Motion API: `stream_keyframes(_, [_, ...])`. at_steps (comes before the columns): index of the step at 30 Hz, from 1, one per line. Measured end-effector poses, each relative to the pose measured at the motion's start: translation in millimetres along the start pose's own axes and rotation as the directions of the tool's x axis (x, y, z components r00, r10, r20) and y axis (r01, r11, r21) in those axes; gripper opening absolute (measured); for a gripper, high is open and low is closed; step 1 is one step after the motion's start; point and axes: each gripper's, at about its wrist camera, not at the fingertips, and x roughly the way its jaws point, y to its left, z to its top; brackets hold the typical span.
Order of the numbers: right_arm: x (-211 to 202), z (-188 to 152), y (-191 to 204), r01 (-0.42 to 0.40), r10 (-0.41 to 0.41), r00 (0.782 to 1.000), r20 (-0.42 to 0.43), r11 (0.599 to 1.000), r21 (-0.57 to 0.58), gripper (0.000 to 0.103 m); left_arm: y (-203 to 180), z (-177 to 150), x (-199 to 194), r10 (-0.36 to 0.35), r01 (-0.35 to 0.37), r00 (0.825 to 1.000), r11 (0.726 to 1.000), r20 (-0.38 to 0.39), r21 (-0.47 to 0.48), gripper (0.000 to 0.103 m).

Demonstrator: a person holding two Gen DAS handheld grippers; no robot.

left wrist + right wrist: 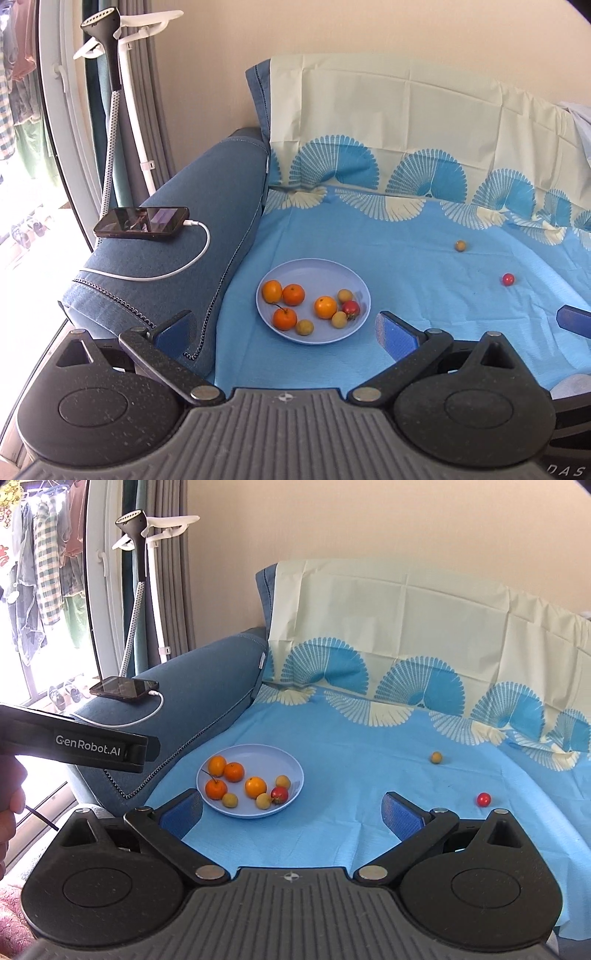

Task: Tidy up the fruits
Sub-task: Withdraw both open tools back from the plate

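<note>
Most fruit plated, 2 strays left.

I count 8 fruits on the plate; a red cherry tomato and a yellowish fruit lie loose on the blue sheet at 2 o'clock from it. My left gripper and right gripper both gape wide, holding nothing.

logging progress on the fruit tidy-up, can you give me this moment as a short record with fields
surface: blue sheet over a sofa
plate: pale blue, near the sofa arm
in plate: four oranges, three small yellow fruits, one red fruit
loose on sheet: one small yellow fruit, one red fruit, both to the right of the plate
left gripper: open, empty
right gripper: open wide, empty
sofa arm: phone lying on it, white cable plugged in
</note>
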Motion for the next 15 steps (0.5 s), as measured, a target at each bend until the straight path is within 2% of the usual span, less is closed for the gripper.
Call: stream_keyframes(15, [-6.6, -0.8, 10.8, 0.002, -0.002, 1.000, 0.008, 1.000, -0.026, 0.102, 8.8, -1.4, -6.8, -0.004, 0.004, 1.000, 1.000, 0.019, -0.019, 0.103])
